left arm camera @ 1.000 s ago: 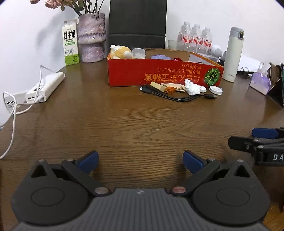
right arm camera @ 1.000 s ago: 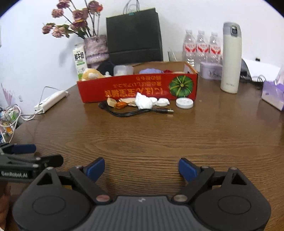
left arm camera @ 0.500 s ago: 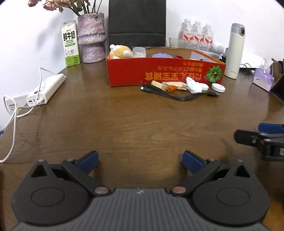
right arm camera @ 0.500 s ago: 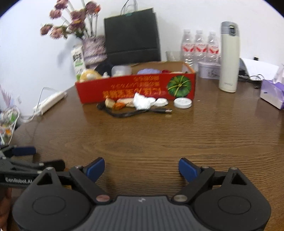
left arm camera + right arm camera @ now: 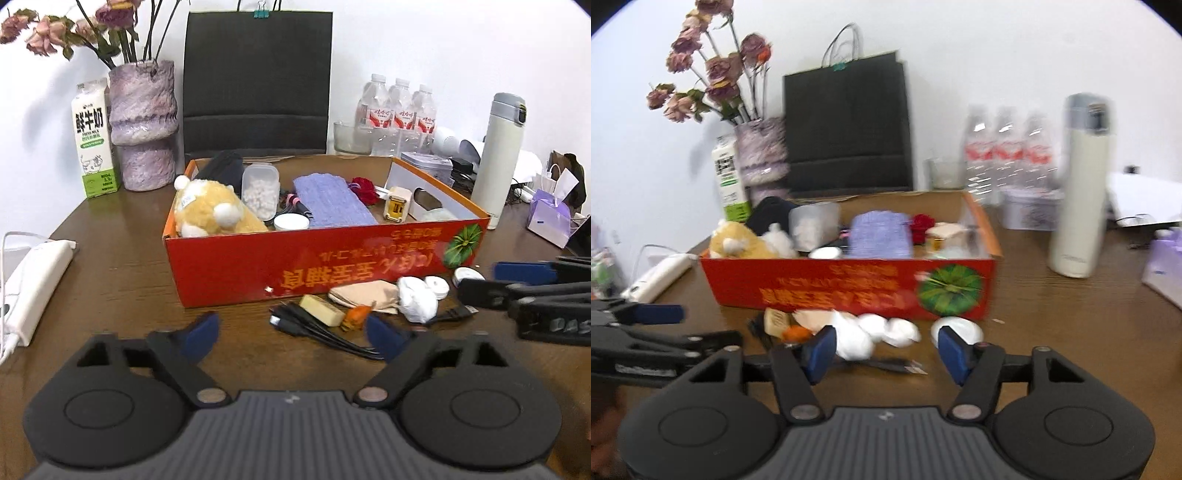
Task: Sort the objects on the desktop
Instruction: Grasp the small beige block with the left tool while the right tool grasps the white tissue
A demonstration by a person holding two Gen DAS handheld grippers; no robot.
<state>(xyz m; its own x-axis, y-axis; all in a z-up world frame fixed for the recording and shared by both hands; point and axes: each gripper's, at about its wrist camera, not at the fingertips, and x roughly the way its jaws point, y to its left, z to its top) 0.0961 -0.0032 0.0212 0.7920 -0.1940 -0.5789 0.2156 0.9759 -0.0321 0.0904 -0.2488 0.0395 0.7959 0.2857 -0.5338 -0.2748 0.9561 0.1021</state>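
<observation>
Brown wood-grain table (image 5: 122,280) against white wall (image 5: 424,44); left tongs (image 5: 291,338) and right tongs (image 5: 886,350) both narrowing, pinching nothing

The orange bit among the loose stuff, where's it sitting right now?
In the left wrist view the small orange piece lies on the table in front of the red box, between the beige block and the white crumpled wad, beside the black cables.

Both wrist views look forward and downward, close over the brown wooden tabletop (image 5: 122,280), sharing the open red cardboard box (image 5: 332,266) (image 5: 849,291) at mid-frame.
</observation>
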